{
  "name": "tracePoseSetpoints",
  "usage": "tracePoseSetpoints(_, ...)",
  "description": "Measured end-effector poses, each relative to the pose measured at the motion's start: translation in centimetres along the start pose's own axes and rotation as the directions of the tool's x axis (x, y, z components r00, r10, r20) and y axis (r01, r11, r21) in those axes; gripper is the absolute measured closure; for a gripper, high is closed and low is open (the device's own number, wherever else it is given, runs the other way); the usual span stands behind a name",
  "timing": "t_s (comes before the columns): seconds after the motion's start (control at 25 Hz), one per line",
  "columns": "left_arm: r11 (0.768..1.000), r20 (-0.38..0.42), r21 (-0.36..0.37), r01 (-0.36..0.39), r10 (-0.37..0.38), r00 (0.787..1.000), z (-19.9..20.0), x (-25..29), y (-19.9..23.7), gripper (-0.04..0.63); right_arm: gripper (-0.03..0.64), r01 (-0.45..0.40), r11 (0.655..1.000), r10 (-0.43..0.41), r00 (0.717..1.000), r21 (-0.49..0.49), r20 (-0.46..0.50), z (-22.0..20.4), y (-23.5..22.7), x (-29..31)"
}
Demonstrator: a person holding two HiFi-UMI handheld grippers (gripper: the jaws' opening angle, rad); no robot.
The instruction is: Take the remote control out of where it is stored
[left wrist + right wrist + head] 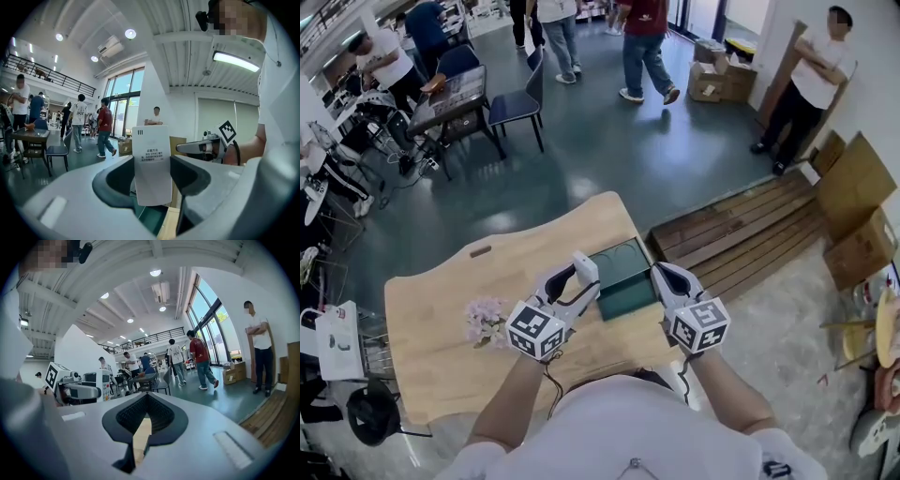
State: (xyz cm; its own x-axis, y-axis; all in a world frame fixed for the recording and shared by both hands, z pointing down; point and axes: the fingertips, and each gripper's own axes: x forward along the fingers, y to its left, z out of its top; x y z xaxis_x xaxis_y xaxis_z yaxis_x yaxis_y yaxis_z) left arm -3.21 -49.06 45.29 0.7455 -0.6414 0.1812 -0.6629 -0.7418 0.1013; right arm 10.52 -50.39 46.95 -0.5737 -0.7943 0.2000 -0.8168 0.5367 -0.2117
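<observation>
The left gripper's (151,174) jaws are clamped on the lower part of a white remote control (151,159), which stands upright between them with its plain back and a small block of print facing the camera. The right gripper's (146,398) jaws are closed together with nothing in them; only a sliver of pale wood shows through the gap behind their tips. In the head view the remote control rises at the left edge of a dark green box (623,277) that lies on the light wooden table (441,300). The right gripper sits just beside the box's right edge; whether it touches the box cannot be made out. Both grippers point away from the person, one on each side of the box, each with its marker cube nearest the body. A small bunch of pink flowers (486,319) lies on the table just left of the left gripper. Beyond the table, several people stand on a dark floor near chairs and cardboard boxes.
</observation>
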Motion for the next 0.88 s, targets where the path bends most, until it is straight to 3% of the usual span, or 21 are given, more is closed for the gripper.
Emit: tracePoseSetpoints(0.88,0.999,-0.017,-0.017,0.033,-0.033,0.999,-1.2,0.6,-0.7,0.351,0.591,0.009,1.000,-0.009,1.000,0.010,-0.010,-1.4,0.6,-0.7)
